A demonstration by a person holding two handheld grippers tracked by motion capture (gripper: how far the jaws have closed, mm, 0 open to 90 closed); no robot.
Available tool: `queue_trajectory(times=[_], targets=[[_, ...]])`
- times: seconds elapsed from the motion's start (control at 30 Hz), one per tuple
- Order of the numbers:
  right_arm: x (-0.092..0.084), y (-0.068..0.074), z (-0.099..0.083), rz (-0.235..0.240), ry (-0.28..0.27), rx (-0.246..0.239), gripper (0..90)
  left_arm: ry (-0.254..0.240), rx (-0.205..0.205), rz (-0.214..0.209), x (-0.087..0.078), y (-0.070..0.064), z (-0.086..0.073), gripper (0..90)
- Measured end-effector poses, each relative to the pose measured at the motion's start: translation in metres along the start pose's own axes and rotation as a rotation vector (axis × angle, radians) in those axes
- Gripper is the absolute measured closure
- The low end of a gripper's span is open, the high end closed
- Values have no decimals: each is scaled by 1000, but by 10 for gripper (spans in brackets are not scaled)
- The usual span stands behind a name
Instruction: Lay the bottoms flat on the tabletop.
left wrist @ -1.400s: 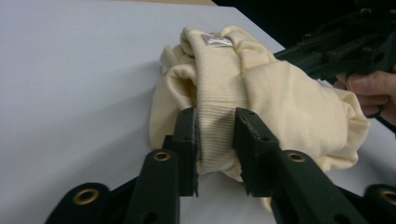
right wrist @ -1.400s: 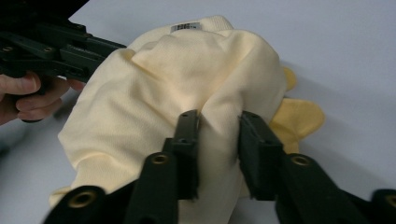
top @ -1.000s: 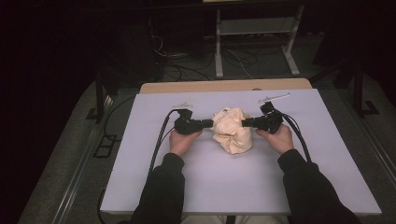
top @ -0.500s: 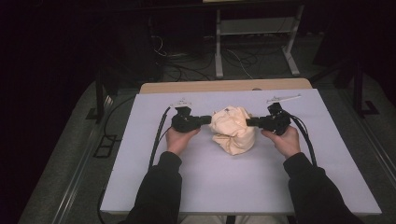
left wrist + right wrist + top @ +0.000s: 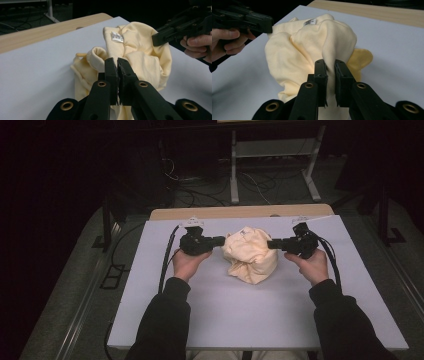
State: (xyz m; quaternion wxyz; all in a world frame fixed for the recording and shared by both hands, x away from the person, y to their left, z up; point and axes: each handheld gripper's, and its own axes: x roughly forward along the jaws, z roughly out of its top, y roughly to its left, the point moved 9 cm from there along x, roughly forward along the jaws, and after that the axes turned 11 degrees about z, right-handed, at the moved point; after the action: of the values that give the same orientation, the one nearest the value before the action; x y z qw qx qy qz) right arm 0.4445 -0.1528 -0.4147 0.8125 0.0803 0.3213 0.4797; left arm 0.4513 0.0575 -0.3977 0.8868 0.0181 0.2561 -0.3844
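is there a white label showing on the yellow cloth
Yes, in the left gripper view a small white label with printed text sits on the upper fold of the pale yellow garment.

Garment (image 5: 250, 256) between left tool (image 5: 220, 240), right tool (image 5: 272, 243)

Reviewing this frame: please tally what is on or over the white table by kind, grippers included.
Cream garment, crumpled, white label showing: 1
Black grippers: 2, the left gripper and the right gripper, each shut on the garment
Total: 3
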Motion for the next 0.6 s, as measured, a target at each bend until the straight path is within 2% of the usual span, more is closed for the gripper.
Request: queue_trajectory(times=[0.13,0.27,0.5,0.53,0.6], targets=[[-7,7,12,-4,-7,-19,803,-8,13,8,-7,-2,9,862],[-13,15,24,-6,-18,-38,804,-29,41,21,-22,-8,26,865],[-22,25,43,-15,-25,-65,805,-50,76,36,-36,-14,52,867],[-24,26,46,-16,-28,-70,805,-50,76,36,-36,-14,52,868],[-28,29,52,-24,-30,-81,805,-69,89,35,-40,-19,66,870]])
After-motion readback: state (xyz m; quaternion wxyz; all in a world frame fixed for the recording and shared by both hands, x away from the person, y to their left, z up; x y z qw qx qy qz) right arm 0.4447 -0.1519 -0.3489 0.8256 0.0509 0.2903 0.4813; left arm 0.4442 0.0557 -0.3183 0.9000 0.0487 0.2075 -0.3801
